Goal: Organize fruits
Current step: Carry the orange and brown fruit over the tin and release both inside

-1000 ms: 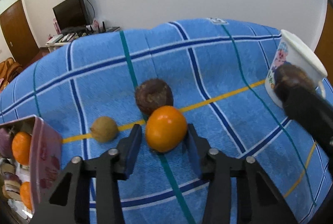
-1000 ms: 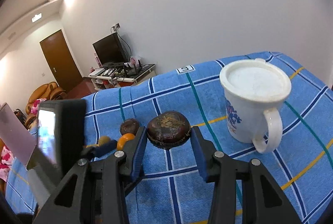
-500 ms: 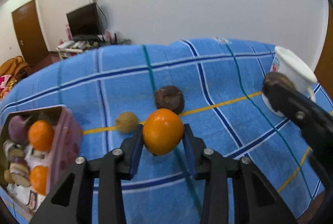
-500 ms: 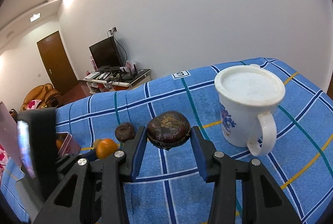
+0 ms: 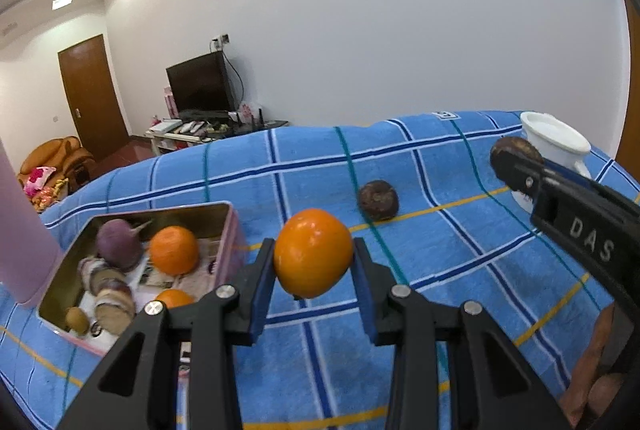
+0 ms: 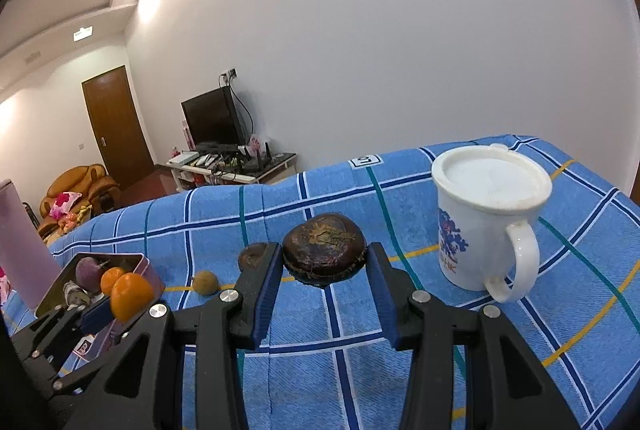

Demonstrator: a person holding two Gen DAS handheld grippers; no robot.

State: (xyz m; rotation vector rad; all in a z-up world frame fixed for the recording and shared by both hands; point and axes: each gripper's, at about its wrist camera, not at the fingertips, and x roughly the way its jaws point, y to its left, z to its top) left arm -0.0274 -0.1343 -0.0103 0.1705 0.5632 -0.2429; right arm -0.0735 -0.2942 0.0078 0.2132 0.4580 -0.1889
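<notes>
- The left gripper (image 5: 313,272), black plastic with flat blue pads, has just been closing and now clamps a smooth, glossy round orange (image 5: 313,253) between its pads, lifted clear of the cloth.
- The right gripper (image 6: 323,270), of the same build, pinches a flattened dark brown fruit with a wrinkled, leathery skin (image 6: 325,248) by its sides; it too hangs above the cloth.
- A blue towelling cloth with white, navy, teal and yellow check lines (image 5: 460,254) covers the table, its nap soft and matte.
- A rectangular pink tin box with a dull gold metal inside (image 5: 224,226) lies open on the cloth, left of the held orange. Inside it lie two more oranges (image 5: 174,250), a purple round fruit with a stalk (image 5: 118,242), some pale ridged shell-like pieces and a small tan ball.
- A second dark brown wrinkled round fruit (image 5: 378,200) rests on the cloth beyond the left gripper, on a teal stripe.
- A small tan, rough-skinned round fruit (image 6: 205,283) sits on the cloth between the box and the right gripper.
- A white glazed ceramic mug with a flat lid, a loop handle and a blue print (image 6: 480,230) stands upright to the right of the right gripper.
</notes>
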